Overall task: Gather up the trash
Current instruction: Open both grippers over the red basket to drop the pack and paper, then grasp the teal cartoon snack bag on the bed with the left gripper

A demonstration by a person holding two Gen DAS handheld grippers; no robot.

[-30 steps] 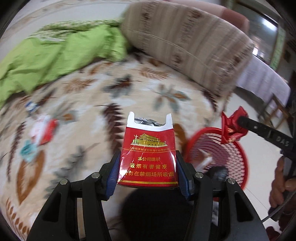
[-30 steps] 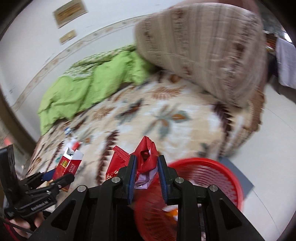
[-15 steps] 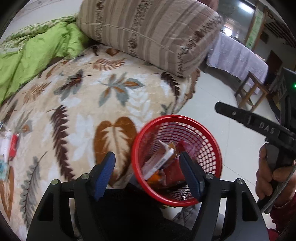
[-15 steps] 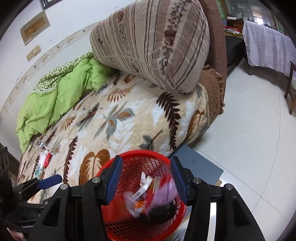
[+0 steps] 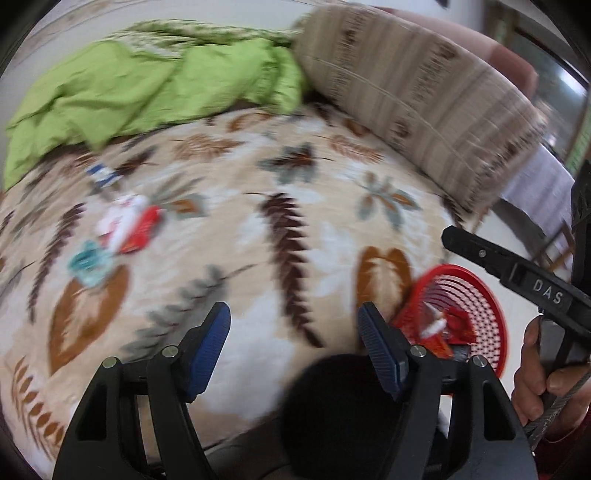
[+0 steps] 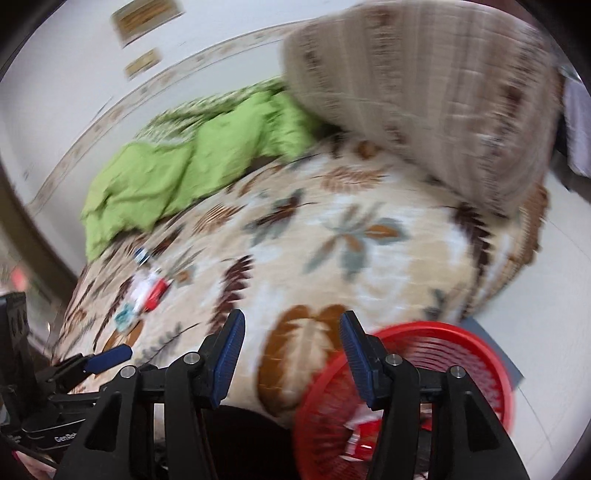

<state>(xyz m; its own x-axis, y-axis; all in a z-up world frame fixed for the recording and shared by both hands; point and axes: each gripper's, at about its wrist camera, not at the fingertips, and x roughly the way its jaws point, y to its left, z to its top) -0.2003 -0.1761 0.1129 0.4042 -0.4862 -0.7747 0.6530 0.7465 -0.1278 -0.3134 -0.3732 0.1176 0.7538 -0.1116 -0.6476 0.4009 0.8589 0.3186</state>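
Facing the bed with both jaws parted and empty: left gripper [image 5: 293, 347], right gripper [image 6: 291, 350]. Leftover trash [image 5: 127, 227] lies far across the blanket [image 5: 258, 258]; basket [image 6: 443, 369] sits beside it. Risk: thin wrappers slipping, or pinching blanket instead.

White capitals "DAS" stand on the black arm of the right gripper [image 5: 546, 295] where it crosses the left wrist view. In the right wrist view, pale letters reading "GenRo", cut off after that, sit on the black body of the left gripper [image 6: 66, 437]. The two plaques [image 6: 147, 14] on the wall are too blurred to read.
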